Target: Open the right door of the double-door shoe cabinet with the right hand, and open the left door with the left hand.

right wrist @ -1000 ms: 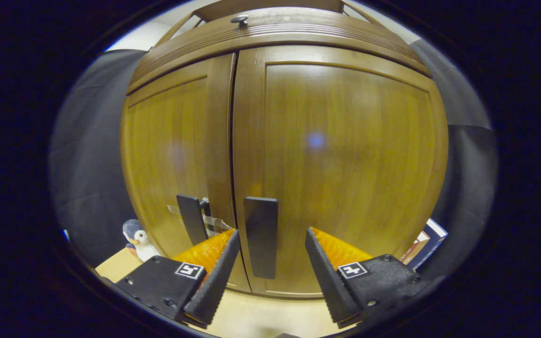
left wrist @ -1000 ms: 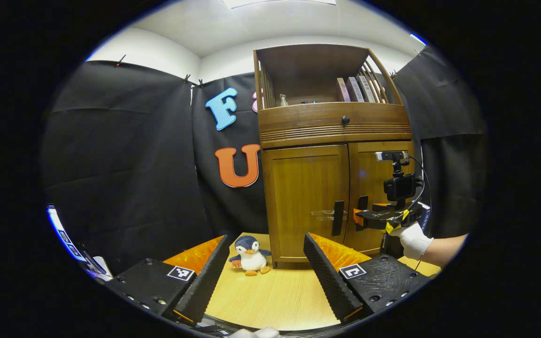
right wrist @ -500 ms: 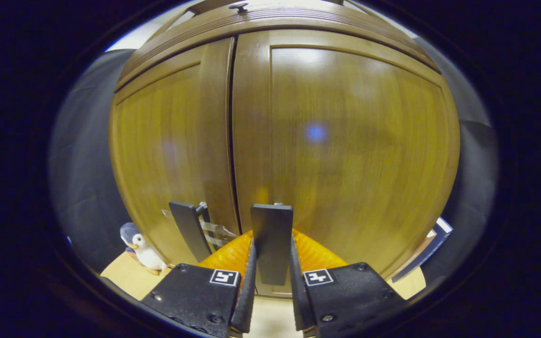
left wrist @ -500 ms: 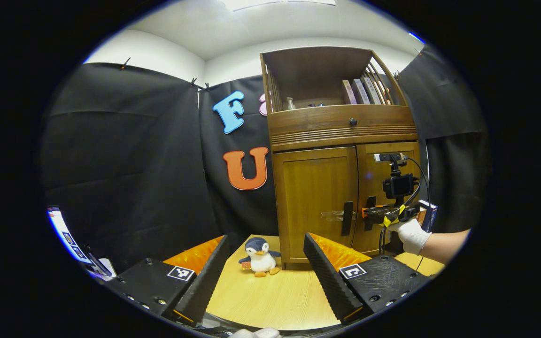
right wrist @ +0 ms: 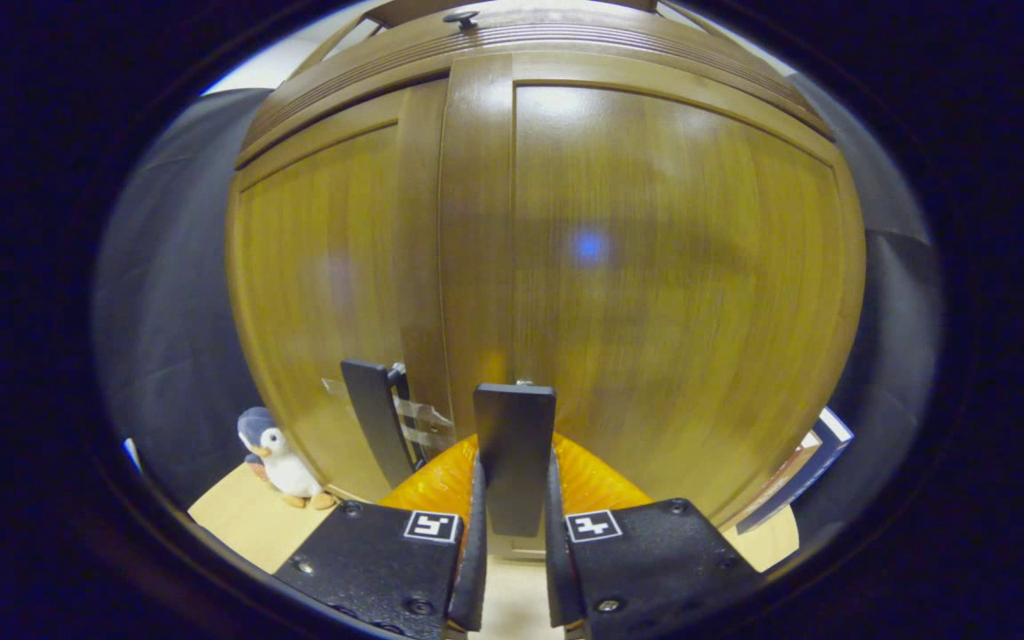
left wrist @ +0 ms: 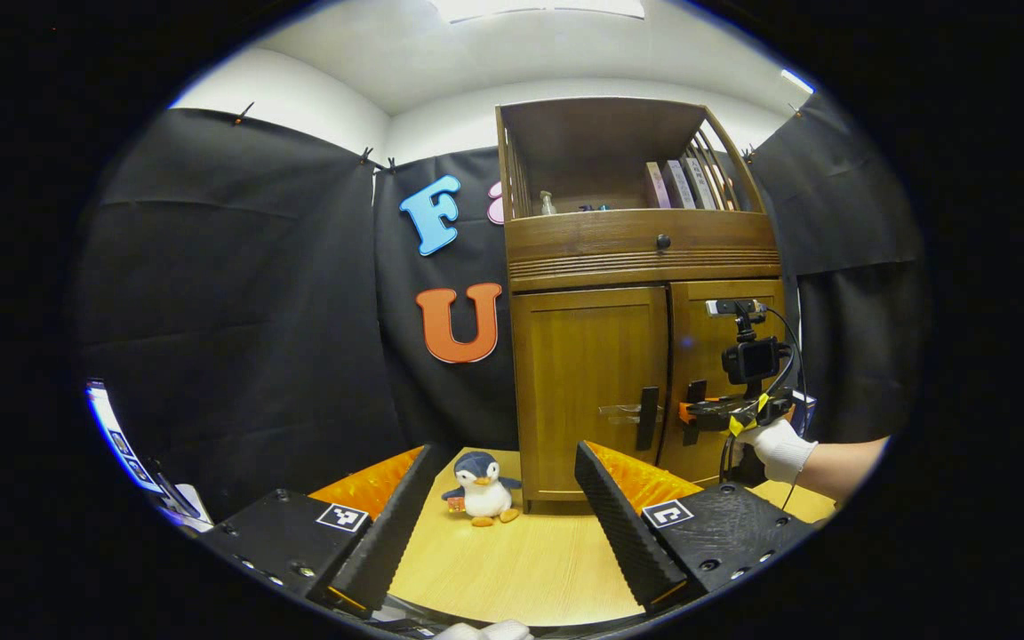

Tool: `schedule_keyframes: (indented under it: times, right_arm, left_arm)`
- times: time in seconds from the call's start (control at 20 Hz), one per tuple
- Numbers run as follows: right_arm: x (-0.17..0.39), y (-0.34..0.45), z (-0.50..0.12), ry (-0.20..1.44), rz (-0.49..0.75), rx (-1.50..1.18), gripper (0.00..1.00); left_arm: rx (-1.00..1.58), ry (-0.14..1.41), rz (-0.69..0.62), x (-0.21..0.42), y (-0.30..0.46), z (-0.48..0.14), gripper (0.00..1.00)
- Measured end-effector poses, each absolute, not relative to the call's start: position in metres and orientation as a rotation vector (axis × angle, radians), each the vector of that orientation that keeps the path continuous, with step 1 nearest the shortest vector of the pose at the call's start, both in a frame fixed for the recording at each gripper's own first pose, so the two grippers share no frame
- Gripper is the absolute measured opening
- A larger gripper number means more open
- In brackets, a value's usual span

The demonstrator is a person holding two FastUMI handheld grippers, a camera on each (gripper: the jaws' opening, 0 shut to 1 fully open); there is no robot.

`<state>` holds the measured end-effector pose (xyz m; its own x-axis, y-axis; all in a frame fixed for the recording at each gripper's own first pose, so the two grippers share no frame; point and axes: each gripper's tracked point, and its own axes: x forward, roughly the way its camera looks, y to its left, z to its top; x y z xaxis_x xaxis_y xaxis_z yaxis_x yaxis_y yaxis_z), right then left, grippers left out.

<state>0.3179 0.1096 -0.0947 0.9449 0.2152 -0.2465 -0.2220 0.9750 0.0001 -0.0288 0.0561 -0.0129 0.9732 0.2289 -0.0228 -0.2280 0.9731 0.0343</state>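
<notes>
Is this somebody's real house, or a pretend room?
Probably a pretend room, a test booth: black cloth walls hang around a wooden shoe cabinet, which stands on a tabletop beside a toy penguin.

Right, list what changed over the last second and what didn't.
The right gripper moved in and closed its jaws on the right door's handle, which it had only straddled before. The left gripper stayed open, back over the table. Both doors look shut, and the penguin hasn't moved.
</notes>
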Motion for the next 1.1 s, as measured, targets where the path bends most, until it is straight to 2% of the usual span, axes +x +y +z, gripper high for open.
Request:
schedule_keyframes:
  times: [0.55,0.65,0.7,0.75,1.0,1.1]
  right_arm:
    - [0.244,0.078,-0.102,0.253,0.242,-0.037,0.31]
    - [0.229,0.068,-0.104,0.247,0.232,-0.050,0.30]
    - [0.223,0.062,-0.104,0.248,0.225,-0.054,0.30]
    - [0.216,0.058,-0.105,0.249,0.217,-0.051,0.30]
    - [0.178,0.022,-0.107,0.246,0.178,-0.061,0.30]
    - [0.164,0.009,-0.107,0.250,0.153,-0.049,0.28]
  left_arm:
    - [0.010,-0.001,0.099,-0.023,0.026,-0.012,0.96]
    - [0.013,-0.009,0.064,-0.022,0.016,-0.010,0.96]
    - [0.016,-0.011,0.049,-0.021,0.011,-0.010,1.00]
    - [0.019,-0.011,0.035,-0.021,0.008,-0.011,0.96]
    - [0.015,-0.013,-0.023,-0.021,-0.009,-0.013,0.96]
    - [0.013,-0.014,-0.044,-0.020,-0.015,-0.013,0.96]
